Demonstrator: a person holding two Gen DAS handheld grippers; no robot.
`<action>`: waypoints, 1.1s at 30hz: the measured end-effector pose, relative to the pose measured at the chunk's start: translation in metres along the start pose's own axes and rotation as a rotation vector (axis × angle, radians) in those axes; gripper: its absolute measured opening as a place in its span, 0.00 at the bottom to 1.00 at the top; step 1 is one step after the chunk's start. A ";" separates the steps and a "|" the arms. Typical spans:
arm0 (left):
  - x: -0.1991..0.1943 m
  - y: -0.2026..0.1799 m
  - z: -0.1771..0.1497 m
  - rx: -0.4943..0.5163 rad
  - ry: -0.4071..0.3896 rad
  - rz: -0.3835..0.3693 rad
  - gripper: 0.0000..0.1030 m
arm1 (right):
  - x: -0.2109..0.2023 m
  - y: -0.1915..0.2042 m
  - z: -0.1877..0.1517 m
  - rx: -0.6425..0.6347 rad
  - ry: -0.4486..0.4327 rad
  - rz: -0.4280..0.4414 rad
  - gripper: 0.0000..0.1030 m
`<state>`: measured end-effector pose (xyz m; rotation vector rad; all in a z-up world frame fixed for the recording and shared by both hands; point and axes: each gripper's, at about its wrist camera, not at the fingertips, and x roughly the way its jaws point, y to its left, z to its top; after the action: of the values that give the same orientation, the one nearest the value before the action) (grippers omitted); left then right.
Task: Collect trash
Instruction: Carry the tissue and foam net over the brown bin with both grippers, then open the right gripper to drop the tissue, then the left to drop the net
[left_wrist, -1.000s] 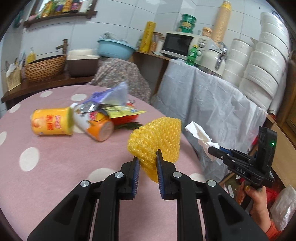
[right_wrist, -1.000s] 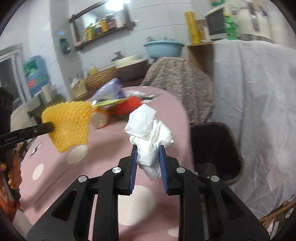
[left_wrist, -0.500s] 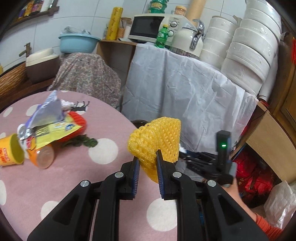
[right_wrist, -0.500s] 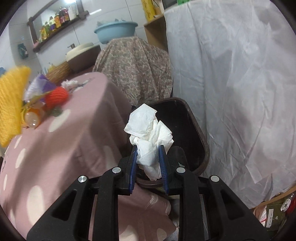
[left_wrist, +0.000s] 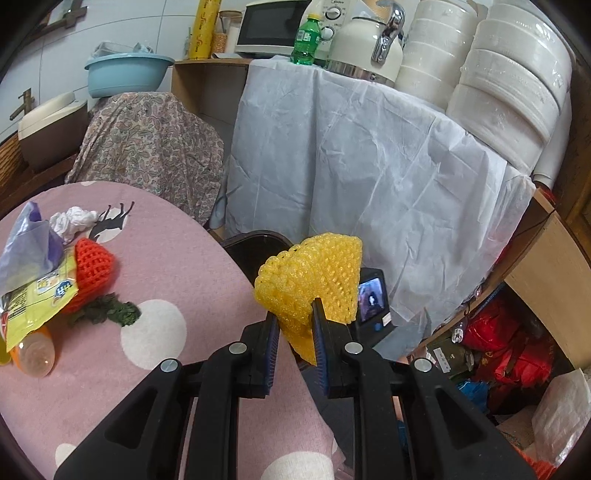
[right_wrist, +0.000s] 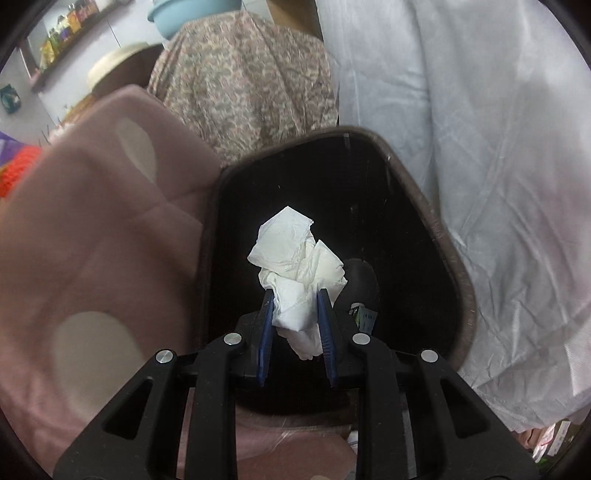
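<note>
Trash held in both claws, at the bin.
We see the right gripper (right_wrist: 294, 301) clamping crumpled white tissue (right_wrist: 297, 266) over the dark plastic bin (right_wrist: 448, 258); the left gripper (left_wrist: 294, 314) pinches yellow foam netting (left_wrist: 314, 277).

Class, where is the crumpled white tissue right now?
In the right wrist view, the tissue is pinched in the right gripper, held over the open dark bin beside the pink tablecloth.
</note>
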<state>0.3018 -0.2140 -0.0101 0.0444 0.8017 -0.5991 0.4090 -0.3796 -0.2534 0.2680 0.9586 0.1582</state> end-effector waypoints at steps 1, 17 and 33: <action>0.003 -0.001 0.001 0.002 0.004 0.003 0.17 | 0.004 -0.001 0.001 0.000 0.006 -0.004 0.23; 0.083 -0.015 0.042 0.015 0.117 0.083 0.17 | -0.022 -0.015 -0.012 0.054 -0.072 0.011 0.70; 0.189 -0.028 0.053 0.033 0.335 0.244 0.17 | -0.106 -0.038 -0.064 0.075 -0.171 -0.043 0.81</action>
<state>0.4244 -0.3429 -0.0979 0.2749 1.0927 -0.3771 0.2965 -0.4323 -0.2160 0.3245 0.8011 0.0585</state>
